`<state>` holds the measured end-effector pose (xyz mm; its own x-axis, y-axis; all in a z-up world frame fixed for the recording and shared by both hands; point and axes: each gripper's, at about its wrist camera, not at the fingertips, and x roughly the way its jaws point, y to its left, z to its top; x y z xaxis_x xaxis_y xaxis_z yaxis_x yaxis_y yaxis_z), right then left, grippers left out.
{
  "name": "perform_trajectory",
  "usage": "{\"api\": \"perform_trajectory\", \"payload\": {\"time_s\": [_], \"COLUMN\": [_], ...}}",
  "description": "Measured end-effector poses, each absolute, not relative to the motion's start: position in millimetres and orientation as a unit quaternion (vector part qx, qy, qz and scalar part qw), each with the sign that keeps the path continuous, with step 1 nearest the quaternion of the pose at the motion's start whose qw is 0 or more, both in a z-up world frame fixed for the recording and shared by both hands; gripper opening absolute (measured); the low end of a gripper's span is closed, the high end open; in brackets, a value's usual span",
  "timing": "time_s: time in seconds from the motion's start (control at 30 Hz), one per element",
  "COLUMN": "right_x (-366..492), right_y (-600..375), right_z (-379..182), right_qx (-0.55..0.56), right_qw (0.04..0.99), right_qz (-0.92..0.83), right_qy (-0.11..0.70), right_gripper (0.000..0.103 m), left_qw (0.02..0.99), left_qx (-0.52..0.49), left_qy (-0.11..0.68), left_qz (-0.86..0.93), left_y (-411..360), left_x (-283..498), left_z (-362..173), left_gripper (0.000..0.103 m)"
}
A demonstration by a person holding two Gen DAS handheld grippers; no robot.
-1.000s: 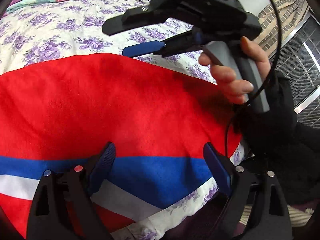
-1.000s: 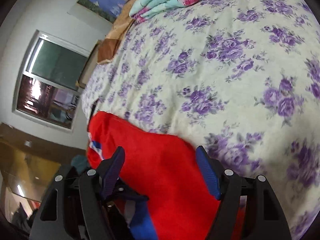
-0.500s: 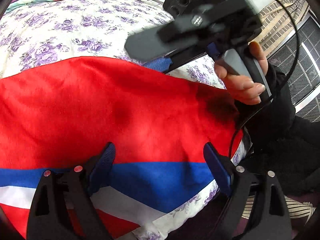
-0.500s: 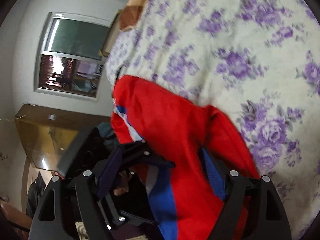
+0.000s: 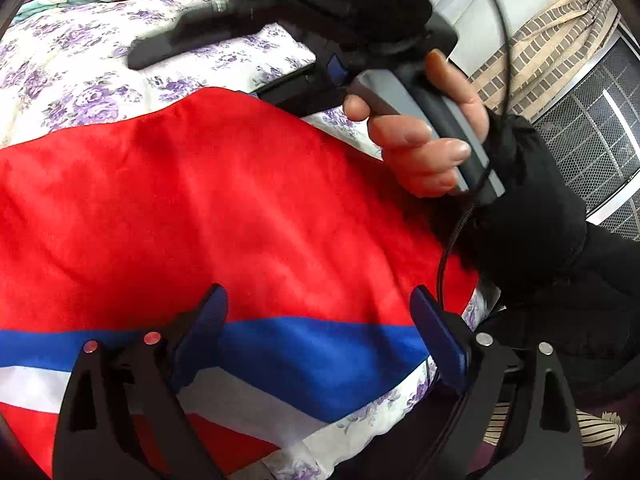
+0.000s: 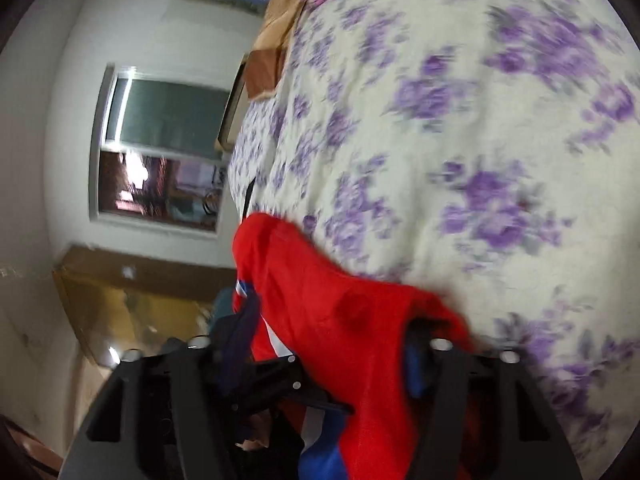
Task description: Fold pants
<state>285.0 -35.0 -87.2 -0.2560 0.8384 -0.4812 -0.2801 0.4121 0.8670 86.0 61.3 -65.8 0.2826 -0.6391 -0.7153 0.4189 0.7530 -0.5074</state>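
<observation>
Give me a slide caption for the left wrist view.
Open left gripper over red pants on a floral bed, right gripper held above.

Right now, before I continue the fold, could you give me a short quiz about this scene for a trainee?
1. True or false: the fingers of the left gripper are shut on the pants.
2. Which stripe borders the red cloth of the pants? A green, B blue, C yellow.
3. Fill in: the sheet under the pants has ___ flowers.

Key: 1 false, the fingers stand wide apart. 2 B. 3 purple.
</observation>
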Motion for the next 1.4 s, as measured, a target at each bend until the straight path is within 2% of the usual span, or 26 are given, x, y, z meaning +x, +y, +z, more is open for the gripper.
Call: {"api": "perform_trajectory", "payload": {"time_s": [0.1, 0.3, 0.37, 0.43, 0.47, 0.57, 0.7, 0.8, 0.83, 0.87, 0.93, 0.97, 1.03, 1.07, 1.1, 1.13, 1.17, 1.23, 1.4], "right_x": [282.8, 285.9, 285.3, 282.9, 280.7, 284.5, 235.6, 206.0, 206.2, 209.2, 214.4, 211.0, 188.8, 175.3, 155.1, 137.4, 112.4, 77.4, -12.6], "right_y": [-39.4, -59.4, -66.3, -76.4, -80.0, -120.1, -108.9, -84.5, -83.4, -85.0, -103.0, -111.2, -130.1, -140.7, -159.7, -179.4, -206.0, -246.1, -350.8], "right_z": [-87.0, -80.1, -77.1, -71.3, -66.1, -41.8, -16.7, -39.1, -60.2, -74.3, -86.8, -80.2, -50.0, -35.0, -18.0, -5.9, 4.9, 10.7, -4.3], "right_qx": [0.209, 0.192, 0.184, 0.168, 0.155, 0.182, 0.147, 0.105, 0.095, 0.093, 0.144, 0.160, 0.173, 0.173, 0.173, 0.175, 0.180, 0.186, 0.264], "right_qw": [0.582, 0.616, 0.633, 0.660, 0.693, 0.757, 0.744, 0.739, 0.740, 0.740, 0.740, 0.746, 0.780, 0.798, 0.825, 0.849, 0.876, 0.898, 0.915], "right_qz": [0.492, 0.469, 0.454, 0.435, 0.410, 0.345, 0.401, 0.379, 0.340, 0.317, 0.316, 0.309, 0.322, 0.324, 0.315, 0.295, 0.266, 0.220, 0.063], "right_qy": [0.613, 0.603, 0.599, 0.590, 0.573, 0.524, 0.514, 0.547, 0.573, 0.586, 0.576, 0.567, 0.509, 0.477, 0.436, 0.402, 0.361, 0.332, 0.298], "right_gripper": [0.032, 0.019, 0.011, 0.013, 0.017, 0.017, 0.017, 0.017, 0.015, 0.000, 0.000, 0.007, 0.011, 0.026, 0.047, 0.055, 0.057, 0.057, 0.057], "left_qw": [0.793, 0.794, 0.794, 0.794, 0.794, 0.795, 0.796, 0.797, 0.798, 0.799, 0.802, 0.803, 0.805, 0.805, 0.805, 0.804, 0.803, 0.802, 0.813], "left_qx": [-0.111, -0.113, -0.112, -0.112, -0.112, -0.110, -0.105, -0.090, -0.084, -0.081, -0.078, -0.077, -0.080, -0.082, -0.085, -0.087, -0.088, -0.081, -0.066], "left_qy": [0.498, 0.496, 0.496, 0.496, 0.497, 0.496, 0.499, 0.504, 0.505, 0.504, 0.503, 0.503, 0.500, 0.499, 0.497, 0.496, 0.496, 0.493, 0.465], "left_qz": [-0.333, -0.334, -0.332, -0.332, -0.332, -0.330, -0.325, -0.320, -0.317, -0.317, -0.312, -0.311, -0.310, -0.311, -0.312, -0.315, -0.319, -0.326, -0.344], "left_y": [57.6, 61.0, 60.8, 60.7, 60.8, 60.7, 61.2, 60.3, 60.0, 59.9, 58.7, 58.4, 58.3, 58.5, 57.5, 57.4, 56.0, 47.8, 34.8], "left_x": [83.4, 84.3, 83.7, 83.6, 83.3, 81.4, 77.4, 69.3, 66.0, 64.1, 61.5, 60.6, 58.5, 57.5, 57.4, 57.1, 57.8, 57.5, 45.0], "left_z": [-68.1, -66.6, -66.8, -66.8, -67.6, -67.7, -65.0, -64.1, -64.3, -64.5, -63.9, -63.3, -61.4, -60.2, -58.7, -59.1, -58.4, -56.6, -44.8], "left_gripper": [0.090, 0.090, 0.090, 0.090, 0.090, 0.090, 0.090, 0.090, 0.090, 0.090, 0.090, 0.090, 0.090, 0.091, 0.091, 0.092, 0.092, 0.092, 0.092]}}
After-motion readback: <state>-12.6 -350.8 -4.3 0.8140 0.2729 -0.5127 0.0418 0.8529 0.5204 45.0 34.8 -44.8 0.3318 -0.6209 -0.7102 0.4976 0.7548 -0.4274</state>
